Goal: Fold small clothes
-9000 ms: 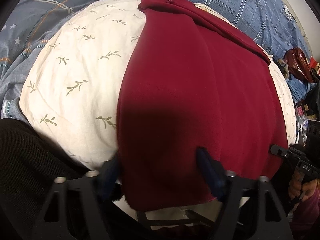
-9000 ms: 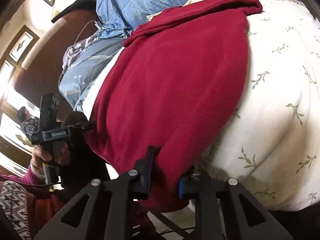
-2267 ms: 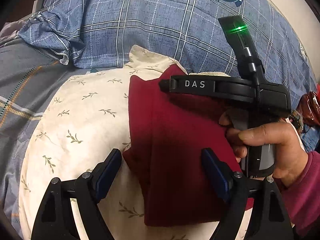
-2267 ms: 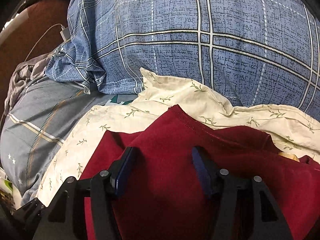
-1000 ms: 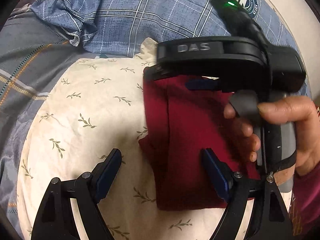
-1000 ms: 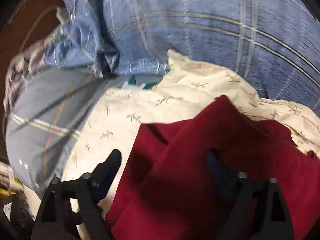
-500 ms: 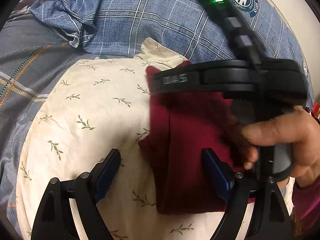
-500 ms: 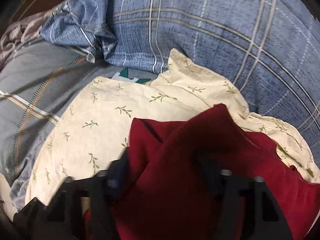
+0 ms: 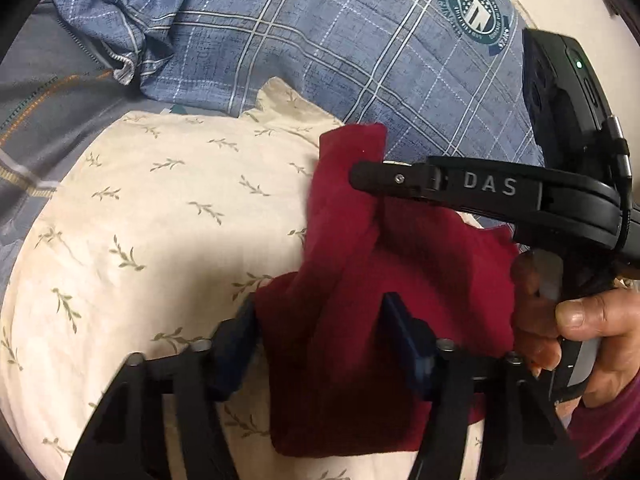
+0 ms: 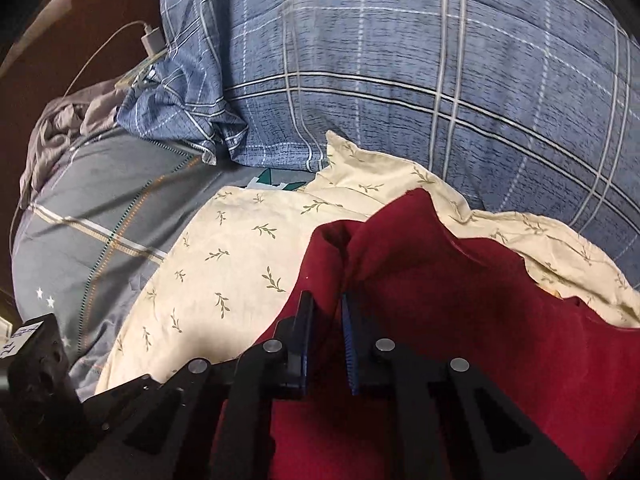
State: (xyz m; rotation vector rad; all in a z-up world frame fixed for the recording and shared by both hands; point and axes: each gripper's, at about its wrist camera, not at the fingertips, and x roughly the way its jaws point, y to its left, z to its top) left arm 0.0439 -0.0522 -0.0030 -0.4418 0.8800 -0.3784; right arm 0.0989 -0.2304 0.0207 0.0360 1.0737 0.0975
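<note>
A dark red garment (image 9: pixel 420 280) lies folded on a cream leaf-print pillow (image 9: pixel 160 220). My left gripper (image 9: pixel 320 332) straddles its near left part. The jaws are closing, and both blue pads touch the bunched cloth that fills the gap. My right gripper (image 9: pixel 356 174), held by a hand (image 9: pixel 580 320), reaches in from the right. It pinches the garment's far corner, which rises in a peak. In the right wrist view the right gripper (image 10: pixel 326 320) has its jaws closing, nearly together, on a raised fold of the red garment (image 10: pixel 460 300).
A blue plaid pillow (image 9: pixel 340 52) lies behind the cream pillow (image 10: pixel 240 272). Grey striped bedding (image 10: pixel 100 208) is at the left. A white charger with its cable (image 10: pixel 150 42) rests at the far left against a brown headboard.
The right gripper's jaws have closed on the garment's far edge and lifted it into a peak. The left gripper's jaws have narrowed onto the near part of the cloth.
</note>
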